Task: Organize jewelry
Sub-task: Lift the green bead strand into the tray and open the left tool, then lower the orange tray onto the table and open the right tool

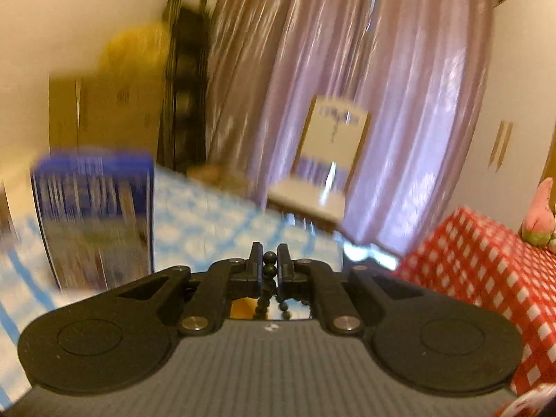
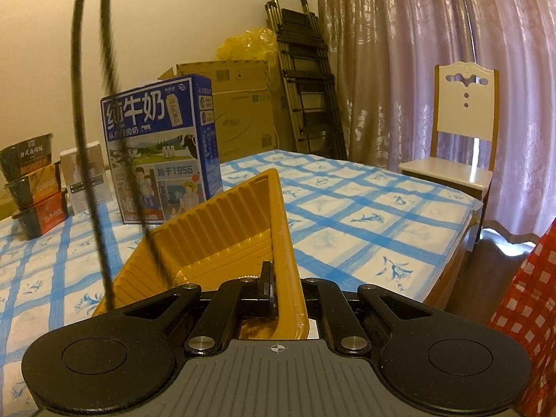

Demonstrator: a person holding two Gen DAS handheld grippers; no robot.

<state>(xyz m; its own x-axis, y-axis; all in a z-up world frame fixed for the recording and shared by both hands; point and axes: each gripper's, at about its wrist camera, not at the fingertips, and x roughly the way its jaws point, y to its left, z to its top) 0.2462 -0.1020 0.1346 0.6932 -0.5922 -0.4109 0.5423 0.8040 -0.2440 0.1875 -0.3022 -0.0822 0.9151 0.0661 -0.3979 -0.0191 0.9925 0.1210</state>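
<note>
My left gripper (image 1: 269,260) is shut on a black bead necklace (image 1: 269,268), whose beads hang down between the fingers. The left wrist view is motion-blurred. In the right wrist view the same necklace (image 2: 78,111) dangles as two dark strands from above, down into an orange ribbed tray (image 2: 222,236). My right gripper (image 2: 283,288) is shut on the tray's right rim; the left finger (image 2: 267,285) is inside the tray and the right finger is hidden behind the wall. The tray is held tilted above the blue-checked tablecloth (image 2: 365,208).
A blue milk carton box (image 2: 160,149) stands behind the tray, with stacked noodle bowls (image 2: 31,184) and a small white box (image 2: 85,180) to its left. A white chair (image 2: 458,139), a folded ladder (image 2: 305,80), cardboard boxes (image 2: 243,111) and curtains stand behind. Red-checked cloth (image 2: 531,299) is at right.
</note>
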